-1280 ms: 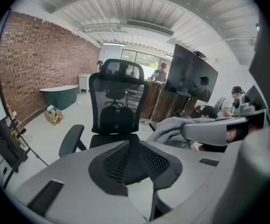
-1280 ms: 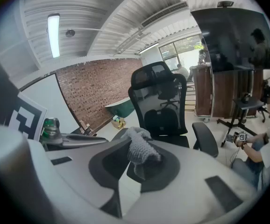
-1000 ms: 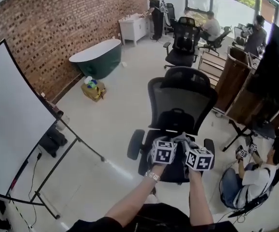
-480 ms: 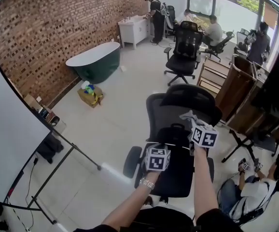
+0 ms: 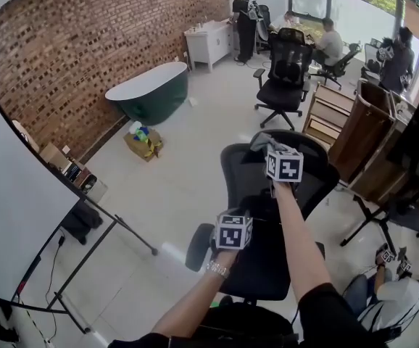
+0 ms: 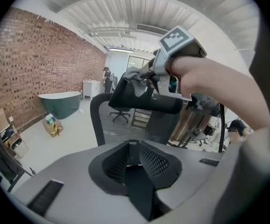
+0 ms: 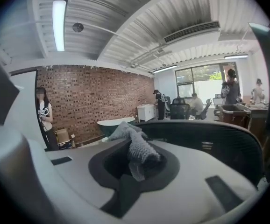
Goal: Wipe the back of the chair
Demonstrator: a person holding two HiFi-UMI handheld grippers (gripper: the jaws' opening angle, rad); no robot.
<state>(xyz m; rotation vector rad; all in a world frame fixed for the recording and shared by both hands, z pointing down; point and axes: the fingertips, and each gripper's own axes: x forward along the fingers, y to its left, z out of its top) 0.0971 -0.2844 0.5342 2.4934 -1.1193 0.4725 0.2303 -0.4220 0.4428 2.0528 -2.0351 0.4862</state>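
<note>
While my left gripper [image 5: 229, 216] has stayed low by the seat, its fingers pressed together on nothing, my right gripper [image 5: 267, 148] has climbed in the last second from beside it to the top of the black mesh-backed office chair [image 5: 247, 174]. Its fingers are clamped on the crumpled grey knitted cloth [image 7: 136, 149], which now lies right at the padded black headrest [image 5: 312, 151], though I cannot tell if it is touching. I take that to mean the wipe is only about to start, from the top edge downward.

The chair stands close in front of me, seat nearest and its front turned my way, so the rear face looks off toward the room. The backrest's long axis runs upright from seat to headrest; the headrest itself lies crosswise.
</note>
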